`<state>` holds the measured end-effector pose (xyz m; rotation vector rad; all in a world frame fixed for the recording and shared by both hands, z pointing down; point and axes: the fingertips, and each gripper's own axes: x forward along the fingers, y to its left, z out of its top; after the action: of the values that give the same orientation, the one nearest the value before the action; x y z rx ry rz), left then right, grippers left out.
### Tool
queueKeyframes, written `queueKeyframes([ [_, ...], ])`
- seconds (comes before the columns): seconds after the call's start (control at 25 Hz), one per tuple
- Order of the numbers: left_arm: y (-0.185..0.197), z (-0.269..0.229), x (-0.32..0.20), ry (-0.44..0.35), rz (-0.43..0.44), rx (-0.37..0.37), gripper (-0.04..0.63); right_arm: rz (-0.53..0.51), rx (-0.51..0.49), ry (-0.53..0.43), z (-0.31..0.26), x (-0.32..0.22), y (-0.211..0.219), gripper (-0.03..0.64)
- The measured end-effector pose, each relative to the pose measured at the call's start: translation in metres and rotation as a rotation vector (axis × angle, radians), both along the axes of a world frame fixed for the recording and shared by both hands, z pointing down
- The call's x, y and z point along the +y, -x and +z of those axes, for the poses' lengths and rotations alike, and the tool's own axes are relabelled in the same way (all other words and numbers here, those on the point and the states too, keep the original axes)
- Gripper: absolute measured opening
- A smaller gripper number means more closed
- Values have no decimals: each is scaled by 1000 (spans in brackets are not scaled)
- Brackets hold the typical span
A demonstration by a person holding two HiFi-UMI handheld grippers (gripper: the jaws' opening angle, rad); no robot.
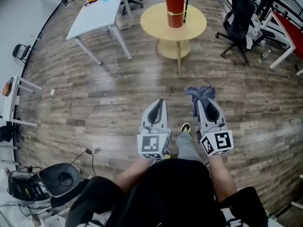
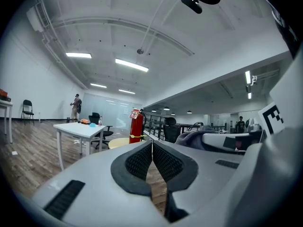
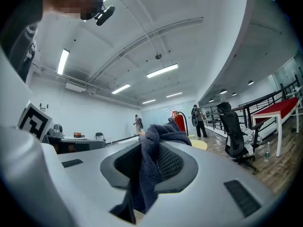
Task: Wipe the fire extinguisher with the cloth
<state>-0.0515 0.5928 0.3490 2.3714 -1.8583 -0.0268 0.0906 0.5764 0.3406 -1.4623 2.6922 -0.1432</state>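
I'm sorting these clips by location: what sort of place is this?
Probably an open-plan office or lab workspace. It has a wood-look floor, a white desk and a rolling office chair, and the fire extinguisher stands on a round yellow table.

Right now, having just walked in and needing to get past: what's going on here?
A person holds a gripper in each hand. The right gripper is shut on a dark cloth; the left gripper is shut and empty. The red fire extinguisher stands upright on a round yellow table ahead, apart from both grippers. Wiping has not begun.
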Motion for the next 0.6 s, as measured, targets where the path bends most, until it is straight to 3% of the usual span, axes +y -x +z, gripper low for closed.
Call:
queueKeyframes([
  [0.36, -44, 8, -130, -15, -22, -42, 25, -47, -20, 12, 21, -126, -42, 80],
  [0.6, -57, 14, -201, 28, -55, -61, 25, -39, -35, 45, 26, -209, -71, 80],
])
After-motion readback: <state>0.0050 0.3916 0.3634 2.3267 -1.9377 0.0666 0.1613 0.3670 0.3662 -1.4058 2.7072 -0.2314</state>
